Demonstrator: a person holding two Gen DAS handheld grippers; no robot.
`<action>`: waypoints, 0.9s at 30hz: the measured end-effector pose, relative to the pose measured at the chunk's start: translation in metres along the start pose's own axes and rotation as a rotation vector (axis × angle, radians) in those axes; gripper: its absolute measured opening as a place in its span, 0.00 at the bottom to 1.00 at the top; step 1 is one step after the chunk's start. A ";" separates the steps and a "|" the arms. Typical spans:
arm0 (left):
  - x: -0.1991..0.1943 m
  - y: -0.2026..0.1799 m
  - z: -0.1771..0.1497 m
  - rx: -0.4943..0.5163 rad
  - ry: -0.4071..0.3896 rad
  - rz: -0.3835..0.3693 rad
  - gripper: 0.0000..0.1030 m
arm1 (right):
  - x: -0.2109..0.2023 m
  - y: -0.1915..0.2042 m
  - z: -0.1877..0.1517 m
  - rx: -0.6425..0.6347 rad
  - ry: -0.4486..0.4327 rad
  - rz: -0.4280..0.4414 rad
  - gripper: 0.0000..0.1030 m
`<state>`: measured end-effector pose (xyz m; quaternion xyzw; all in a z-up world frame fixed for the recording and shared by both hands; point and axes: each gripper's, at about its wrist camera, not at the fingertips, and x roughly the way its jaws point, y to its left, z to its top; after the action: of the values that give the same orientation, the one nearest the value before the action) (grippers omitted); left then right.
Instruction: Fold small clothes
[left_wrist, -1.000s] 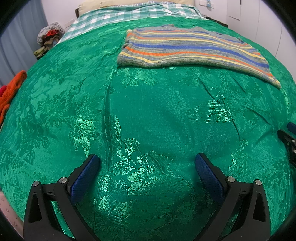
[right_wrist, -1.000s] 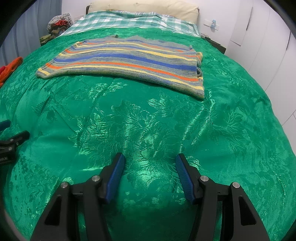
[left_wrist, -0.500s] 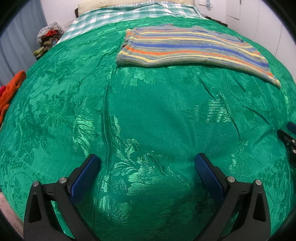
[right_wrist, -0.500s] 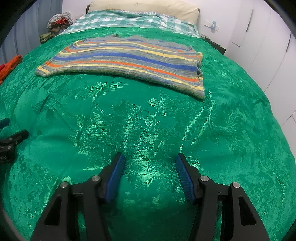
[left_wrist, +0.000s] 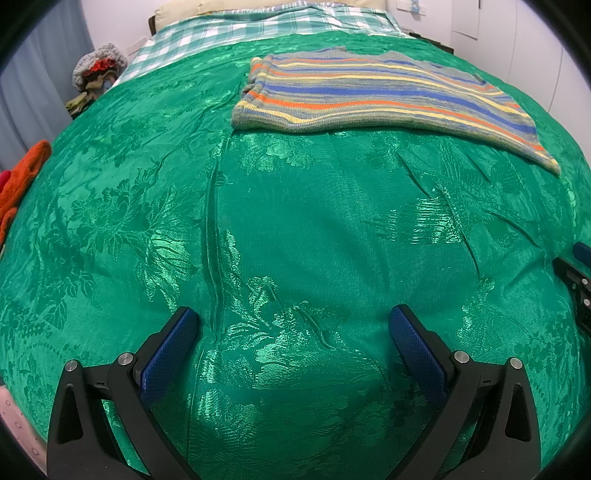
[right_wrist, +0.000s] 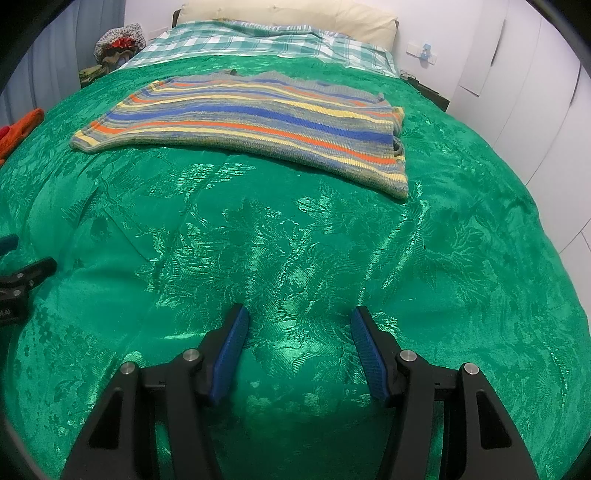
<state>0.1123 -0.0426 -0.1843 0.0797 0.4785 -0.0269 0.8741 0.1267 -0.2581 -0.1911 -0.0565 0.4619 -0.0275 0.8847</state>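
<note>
The striped sweater (right_wrist: 251, 125) lies soft and floppy; its near hem corners look graspable. Well short of it, left gripper (left_wrist: 293, 332) and right gripper (right_wrist: 299, 332) hover, both spread apart.

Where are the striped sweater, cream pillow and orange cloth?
striped sweater (right_wrist: 251, 125), right wrist view, middle of body
cream pillow (right_wrist: 295, 16), right wrist view, front face
orange cloth (left_wrist: 26, 173), left wrist view, upper part

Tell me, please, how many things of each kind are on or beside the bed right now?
Striped sweater: 1
Green bedspread: 1
Checked sheet: 1
Pillow: 1
Orange cloth at the edge: 1
Clothes heap beside the bed: 1
Open claws, left claw and right claw: 2
Total: 8
</note>
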 end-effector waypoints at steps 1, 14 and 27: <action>0.000 0.000 0.000 0.001 0.001 0.000 0.99 | 0.000 0.000 0.000 0.000 0.000 0.000 0.56; -0.002 0.002 0.000 0.006 -0.001 -0.004 0.99 | -0.001 0.000 0.001 0.003 0.004 -0.003 0.56; -0.087 -0.074 0.051 0.225 -0.136 -0.268 0.99 | 0.002 -0.148 0.093 0.350 0.073 0.342 0.70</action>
<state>0.0987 -0.1263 -0.0919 0.1105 0.4188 -0.2016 0.8785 0.2051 -0.3978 -0.1216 0.1775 0.4849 0.0409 0.8554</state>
